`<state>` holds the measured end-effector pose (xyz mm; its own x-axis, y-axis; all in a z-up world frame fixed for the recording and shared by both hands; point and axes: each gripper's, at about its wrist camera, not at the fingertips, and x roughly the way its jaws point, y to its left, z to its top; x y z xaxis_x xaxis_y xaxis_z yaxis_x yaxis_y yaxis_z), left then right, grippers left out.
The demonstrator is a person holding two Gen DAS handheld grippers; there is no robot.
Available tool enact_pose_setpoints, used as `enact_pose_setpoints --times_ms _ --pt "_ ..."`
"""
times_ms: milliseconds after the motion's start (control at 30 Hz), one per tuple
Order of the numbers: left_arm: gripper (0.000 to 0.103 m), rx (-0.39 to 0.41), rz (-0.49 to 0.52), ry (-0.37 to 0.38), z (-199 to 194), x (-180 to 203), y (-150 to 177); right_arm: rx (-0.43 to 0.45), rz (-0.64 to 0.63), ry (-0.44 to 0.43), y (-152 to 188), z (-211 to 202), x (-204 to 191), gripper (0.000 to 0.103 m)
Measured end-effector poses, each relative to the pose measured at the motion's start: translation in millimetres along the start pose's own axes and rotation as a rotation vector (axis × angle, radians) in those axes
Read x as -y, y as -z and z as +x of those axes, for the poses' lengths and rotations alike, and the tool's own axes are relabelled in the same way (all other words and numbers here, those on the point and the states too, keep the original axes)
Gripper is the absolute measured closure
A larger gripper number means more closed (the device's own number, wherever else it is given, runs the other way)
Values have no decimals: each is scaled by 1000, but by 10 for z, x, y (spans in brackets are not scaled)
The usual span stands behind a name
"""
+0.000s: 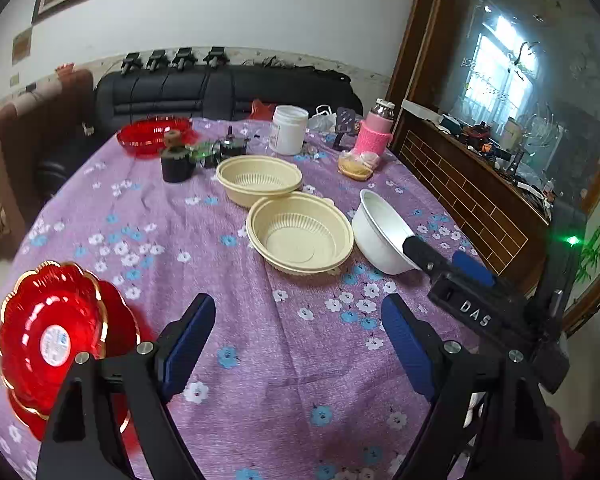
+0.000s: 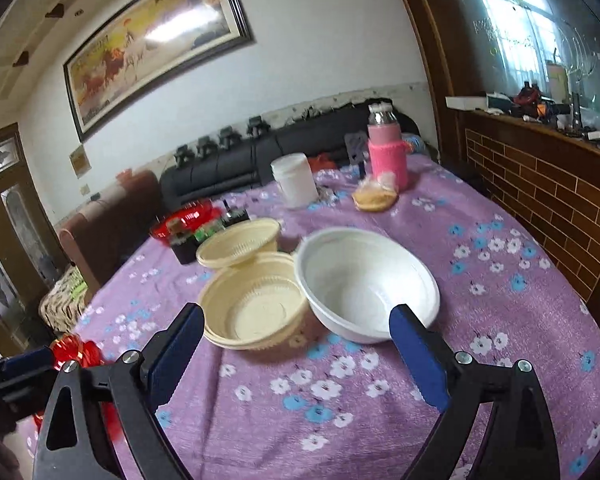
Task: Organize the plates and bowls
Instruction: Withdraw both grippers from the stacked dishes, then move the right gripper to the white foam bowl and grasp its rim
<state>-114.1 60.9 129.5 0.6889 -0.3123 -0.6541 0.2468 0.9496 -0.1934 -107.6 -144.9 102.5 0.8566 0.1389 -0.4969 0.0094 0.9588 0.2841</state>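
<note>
Two cream plastic bowls sit mid-table: the near one (image 1: 300, 234) (image 2: 256, 306) and the far one (image 1: 259, 180) (image 2: 239, 242). A white bowl (image 1: 378, 232) (image 2: 366, 280) stands to their right, tilted in the left wrist view. My right gripper (image 2: 296, 350) is open, its jaws reaching toward the white bowl and near cream bowl; one finger (image 1: 420, 250) touches the white bowl's rim. My left gripper (image 1: 300, 344) is open and empty over the cloth. Stacked red plates (image 1: 54, 340) (image 2: 76, 350) lie at the near left. A red dish (image 1: 154, 134) (image 2: 184, 218) sits at the far left.
The table has a purple floral cloth (image 1: 260, 360). At the far side stand a white jar (image 1: 288, 128), a pink-sleeved bottle (image 1: 376, 130), a bagged snack (image 1: 356, 164) and a black cup (image 1: 176, 164). A brick-pattern cabinet (image 1: 472, 200) borders the right; a black sofa (image 1: 220, 88) lies behind.
</note>
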Motion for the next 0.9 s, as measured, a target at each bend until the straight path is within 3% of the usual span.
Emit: enact_pose_setpoints --times_ms 133,333,700,833,900 --pt "19 -58 -25 4 154 2 37 -58 51 -2 85 130 249 7" --pt "19 -67 -27 -38 208 -33 81 -62 165 36 -38 154 785 7" --pt "19 -136 -39 -28 428 -67 180 -122 294 88 -147 587 1262 8" --pt "19 -143 -29 -38 431 -67 197 -201 366 50 -56 847 1397 20" --pt "19 -147 -34 -33 440 -61 195 -252 400 9 -9 985 1429 35"
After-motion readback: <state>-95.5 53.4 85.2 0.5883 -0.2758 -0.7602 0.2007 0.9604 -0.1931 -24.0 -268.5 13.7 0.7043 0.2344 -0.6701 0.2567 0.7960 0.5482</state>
